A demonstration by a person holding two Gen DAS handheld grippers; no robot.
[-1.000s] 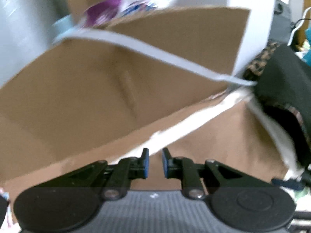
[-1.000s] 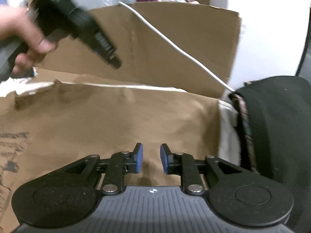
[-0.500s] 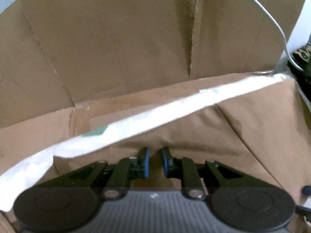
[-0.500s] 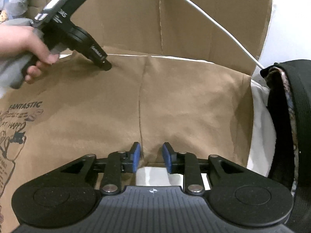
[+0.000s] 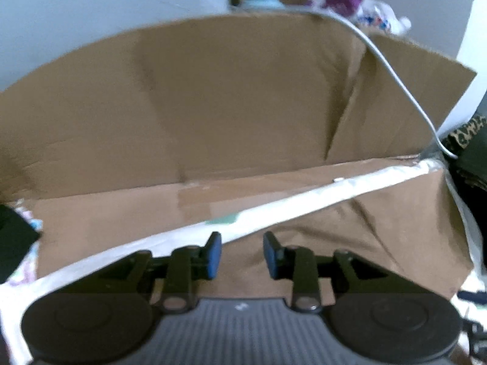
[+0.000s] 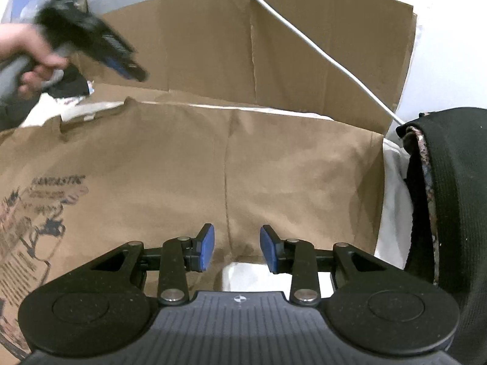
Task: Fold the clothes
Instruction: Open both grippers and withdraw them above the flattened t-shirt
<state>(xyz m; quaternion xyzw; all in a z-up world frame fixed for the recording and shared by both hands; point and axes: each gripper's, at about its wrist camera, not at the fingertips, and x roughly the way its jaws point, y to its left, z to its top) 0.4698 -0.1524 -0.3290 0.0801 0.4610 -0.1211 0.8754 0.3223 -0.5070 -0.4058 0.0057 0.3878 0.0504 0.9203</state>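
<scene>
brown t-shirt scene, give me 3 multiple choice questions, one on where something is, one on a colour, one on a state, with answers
1. Where does the dark garment pile lie relative to the brown t-shirt?
A. on top of its print
B. beyond its right edge
C. behind the cardboard

2. What colour are the pads on the gripper fingers?
A. blue
B. red
C. green

3. How do the jaws of the right gripper stand?
A. shut on the shirt's hem
B. shut on the cable
C. open, holding nothing

Answers:
1. B, in the right wrist view the dark pile sits past the shirt's right edge, over the white sheet.
2. A, both views show blue pads, also on the left gripper.
3. C, a clear gap shows between the pads, with the shirt below them.
</scene>
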